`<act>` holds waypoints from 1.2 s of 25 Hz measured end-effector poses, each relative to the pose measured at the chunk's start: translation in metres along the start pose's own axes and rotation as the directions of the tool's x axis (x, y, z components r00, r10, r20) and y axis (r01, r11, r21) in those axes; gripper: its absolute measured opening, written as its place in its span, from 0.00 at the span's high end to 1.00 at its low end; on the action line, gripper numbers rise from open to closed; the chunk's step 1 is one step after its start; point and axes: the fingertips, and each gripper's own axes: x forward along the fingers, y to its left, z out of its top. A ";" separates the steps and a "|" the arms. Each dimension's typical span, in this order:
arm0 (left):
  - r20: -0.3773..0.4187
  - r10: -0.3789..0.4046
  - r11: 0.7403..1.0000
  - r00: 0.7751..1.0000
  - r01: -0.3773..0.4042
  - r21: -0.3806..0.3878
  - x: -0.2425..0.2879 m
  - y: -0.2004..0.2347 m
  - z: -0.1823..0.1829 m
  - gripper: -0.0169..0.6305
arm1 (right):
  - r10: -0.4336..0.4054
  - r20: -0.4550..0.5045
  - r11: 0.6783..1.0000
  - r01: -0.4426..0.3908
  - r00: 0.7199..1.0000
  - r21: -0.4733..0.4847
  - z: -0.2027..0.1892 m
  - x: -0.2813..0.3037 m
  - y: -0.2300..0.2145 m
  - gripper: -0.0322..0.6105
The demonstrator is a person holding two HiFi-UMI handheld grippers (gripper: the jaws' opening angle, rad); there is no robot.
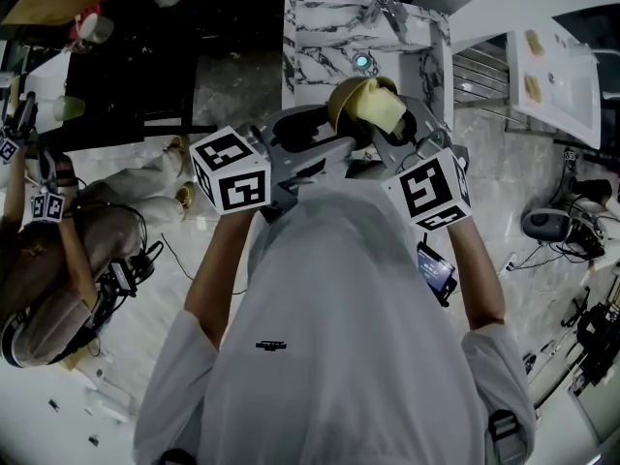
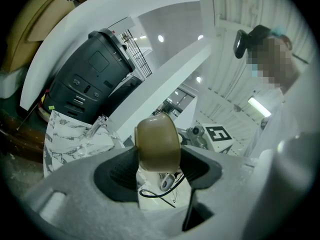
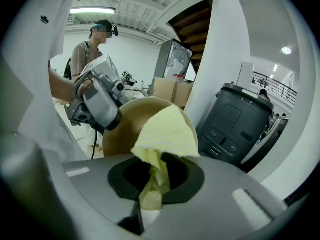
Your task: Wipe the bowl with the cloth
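A tan bowl (image 1: 346, 97) is held in the air over the near end of a marble-topped table (image 1: 320, 27). My left gripper (image 1: 334, 132) is shut on the bowl's rim, and in the left gripper view the bowl (image 2: 158, 144) stands edge-on between the jaws of that gripper (image 2: 159, 170). My right gripper (image 1: 395, 126) is shut on a yellow cloth (image 1: 380, 111). In the right gripper view the cloth (image 3: 166, 133) bunches up out of the gripper (image 3: 156, 178) and lies against the bowl (image 3: 125, 126). The bowl's inside is hidden.
A dark grey bin (image 2: 89, 86) stands by a white sloping beam past the table. Another person (image 1: 58, 260) crouches at the left with grippers. A white table (image 1: 562, 71) is at the right, with cables and gear (image 1: 554, 226) on the floor.
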 end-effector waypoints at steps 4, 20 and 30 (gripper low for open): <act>0.021 0.011 1.000 1.000 -0.011 -0.004 0.001 0.004 0.006 0.57 | 0.015 -0.021 1.000 -0.015 1.000 0.010 -0.008 -0.001 -0.001 0.89; 0.114 0.045 0.997 0.992 -0.036 -0.071 -0.011 0.012 0.016 0.57 | 0.164 0.132 0.979 -0.178 0.977 0.098 0.014 -0.013 0.027 0.89; 0.069 -0.010 0.999 0.998 0.013 -0.037 -0.002 -0.009 0.007 0.57 | 0.038 0.078 0.998 -0.043 0.996 0.054 0.007 -0.016 -0.004 0.89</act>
